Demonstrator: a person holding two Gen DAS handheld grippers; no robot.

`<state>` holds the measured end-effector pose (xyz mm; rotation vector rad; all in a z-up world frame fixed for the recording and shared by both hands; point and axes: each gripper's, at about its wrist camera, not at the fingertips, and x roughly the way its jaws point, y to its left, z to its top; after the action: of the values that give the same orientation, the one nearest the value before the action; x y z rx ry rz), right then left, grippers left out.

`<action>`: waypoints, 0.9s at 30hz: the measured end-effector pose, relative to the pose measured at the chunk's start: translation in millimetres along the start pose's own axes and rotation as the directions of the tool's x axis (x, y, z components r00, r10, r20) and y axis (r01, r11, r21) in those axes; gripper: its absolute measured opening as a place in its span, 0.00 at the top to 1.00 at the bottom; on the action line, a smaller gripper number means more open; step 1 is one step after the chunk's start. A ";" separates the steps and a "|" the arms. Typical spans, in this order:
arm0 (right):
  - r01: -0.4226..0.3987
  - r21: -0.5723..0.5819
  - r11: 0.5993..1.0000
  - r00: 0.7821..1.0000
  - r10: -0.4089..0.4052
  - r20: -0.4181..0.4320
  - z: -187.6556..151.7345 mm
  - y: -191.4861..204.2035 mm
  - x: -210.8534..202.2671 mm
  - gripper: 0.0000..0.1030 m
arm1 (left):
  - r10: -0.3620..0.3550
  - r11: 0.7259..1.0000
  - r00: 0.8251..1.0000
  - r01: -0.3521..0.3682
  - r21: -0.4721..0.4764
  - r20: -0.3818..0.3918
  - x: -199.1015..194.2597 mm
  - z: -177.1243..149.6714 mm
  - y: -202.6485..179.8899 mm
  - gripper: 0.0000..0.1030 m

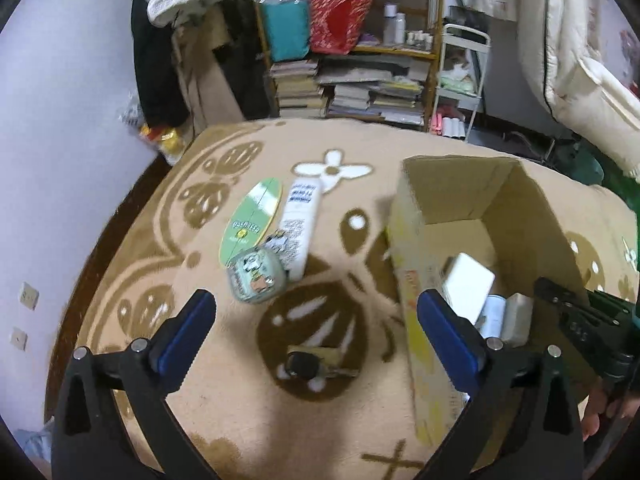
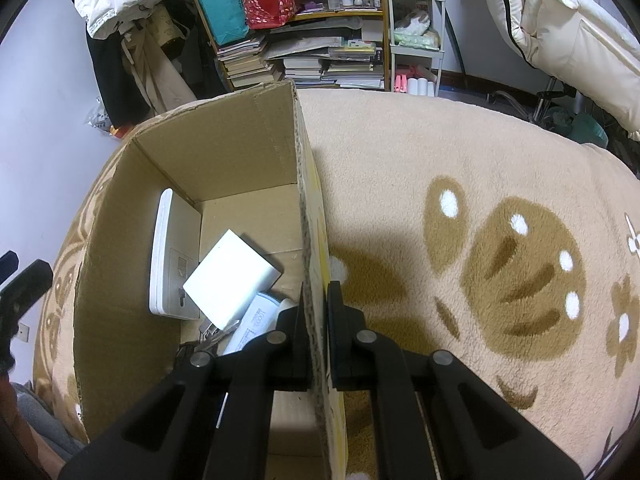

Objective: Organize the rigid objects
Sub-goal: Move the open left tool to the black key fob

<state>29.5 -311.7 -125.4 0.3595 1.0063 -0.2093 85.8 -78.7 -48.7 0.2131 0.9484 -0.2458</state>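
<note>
Lots hidden here; the box sits open on the blanket, and its bottom corner nearest the right gripper is blocked by that gripper's own arms, so whatever dark bits lie down there can't be made out. That gripper's jaws are clenched on the box's right wall, one inside, one outside.

Inside the box: a white slab tilted over a flat white device leaning on the left wall; a white tube pokes out underneath, printing too small to read.

Left gripper has its jaws spread wide and released, hanging over the blanket with nothing between them; a small dark thing lies just below, blurred, maybe a key fob, can't tell.

Still outside the box, left of it: a green oval board with some yellow logo, text unreadable; a white tube touching it, blue label lines illegible; a round tin with cartoon figures resting against the tube's near end.

Bookshelf behind is cluttered, cut off at top.
</note>
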 end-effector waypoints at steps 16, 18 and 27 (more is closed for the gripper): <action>-0.004 0.003 1.000 1.000 0.004 0.000 0.3 -0.7 1.3 0.93 | -0.025 0.990 0.972 -0.009 -0.143 -0.233 74.7 -42.6 30.6 0.03; -0.004 0.004 1.000 1.000 0.004 0.000 0.2 -0.5 1.3 0.93 | -0.026 0.991 0.966 -0.010 -0.134 -0.258 82.3 -46.2 26.9 0.03; -0.003 0.003 1.000 1.000 0.003 0.000 0.1 0.1 1.4 0.93 | -0.014 0.990 0.946 -0.032 -0.136 -0.325 114.7 -61.6 23.4 0.17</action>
<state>30.3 -311.7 -126.5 0.3638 1.0051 -0.2078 109.3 -51.8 -176.0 0.1305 1.2885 -0.1364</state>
